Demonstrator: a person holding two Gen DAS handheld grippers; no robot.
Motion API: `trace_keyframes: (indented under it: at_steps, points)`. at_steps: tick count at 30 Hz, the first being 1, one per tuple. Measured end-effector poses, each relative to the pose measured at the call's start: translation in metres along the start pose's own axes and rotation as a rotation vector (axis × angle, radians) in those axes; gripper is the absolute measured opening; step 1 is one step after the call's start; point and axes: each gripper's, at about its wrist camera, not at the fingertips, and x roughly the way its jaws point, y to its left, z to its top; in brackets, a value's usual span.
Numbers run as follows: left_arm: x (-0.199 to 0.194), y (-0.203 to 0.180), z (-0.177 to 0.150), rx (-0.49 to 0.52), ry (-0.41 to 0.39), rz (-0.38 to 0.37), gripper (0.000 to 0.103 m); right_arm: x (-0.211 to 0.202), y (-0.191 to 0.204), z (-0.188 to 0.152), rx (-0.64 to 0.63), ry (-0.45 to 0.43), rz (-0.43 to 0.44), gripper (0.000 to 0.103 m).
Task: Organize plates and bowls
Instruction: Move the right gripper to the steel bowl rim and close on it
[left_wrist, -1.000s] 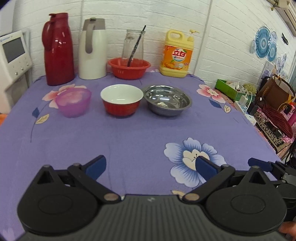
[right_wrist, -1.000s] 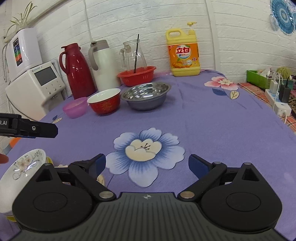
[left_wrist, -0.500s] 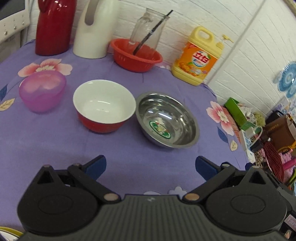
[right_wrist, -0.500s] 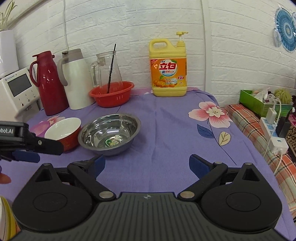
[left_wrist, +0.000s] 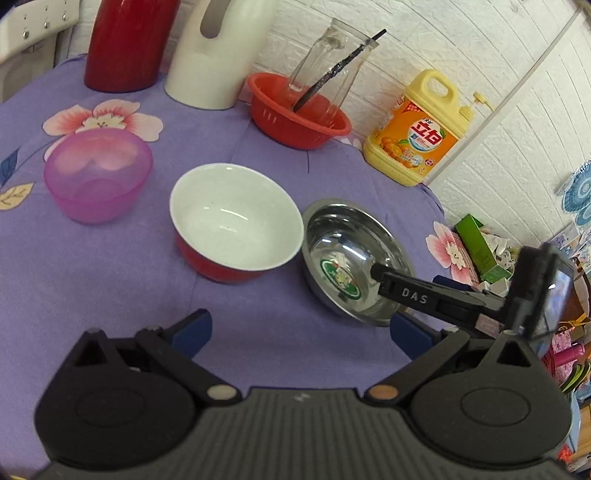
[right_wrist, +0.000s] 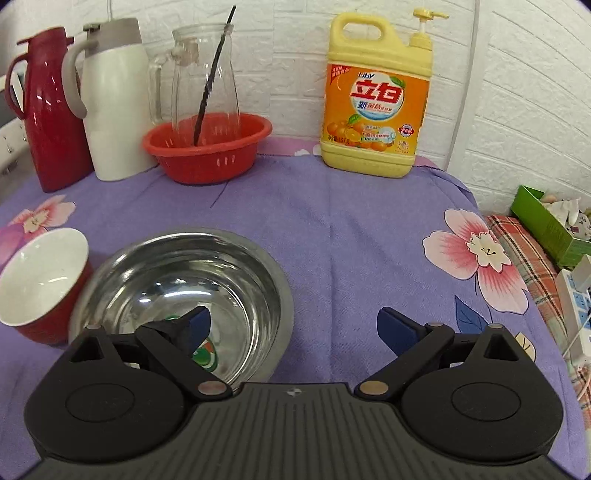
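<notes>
Three bowls stand in a row on the purple flowered tablecloth: a pink plastic bowl (left_wrist: 98, 173), a red bowl with a white inside (left_wrist: 236, 221) and a steel bowl (left_wrist: 354, 266). My left gripper (left_wrist: 301, 330) is open and empty, just in front of the red bowl. My right gripper (right_wrist: 293, 325) is open and straddles the near right rim of the steel bowl (right_wrist: 184, 291), its left finger over the inside. The red bowl (right_wrist: 40, 280) touches the steel bowl's left side. The right gripper's finger (left_wrist: 424, 295) shows over the steel bowl in the left wrist view.
At the back stand a red thermos (right_wrist: 48, 122), a white thermos (right_wrist: 110, 103), a red basket (right_wrist: 207, 147) holding a glass jug, and a yellow detergent bottle (right_wrist: 376, 96). The table's right edge (right_wrist: 543, 317) drops to a power strip and a green box.
Both grippers moved forward toward the bowls. The right gripper came up to the steel bowl and its left finger now sits over the bowl's inside. Both stayed open.
</notes>
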Motion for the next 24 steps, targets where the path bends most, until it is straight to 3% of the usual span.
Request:
trace_keyframes:
  at_steps: [6, 12, 19, 24]
  points:
    - [0.001, 0.001, 0.000, -0.006, -0.003, -0.013, 0.102, -0.001, 0.005, -0.003, -0.146, 0.109, -0.055, 0.103]
    - [0.013, -0.016, -0.007, 0.005, 0.031, -0.045, 0.102, -0.023, 0.000, -0.014, -0.196, 0.175, -0.002, 0.103]
    - [0.039, -0.024, -0.008, -0.069, 0.044, -0.020, 0.102, -0.033, -0.002, -0.026, -0.062, 0.046, 0.035, 0.103]
    - [0.049, -0.030, -0.008, -0.074, 0.024, 0.030, 0.102, -0.016, -0.002, -0.037, 0.033, 0.012, 0.066, 0.103]
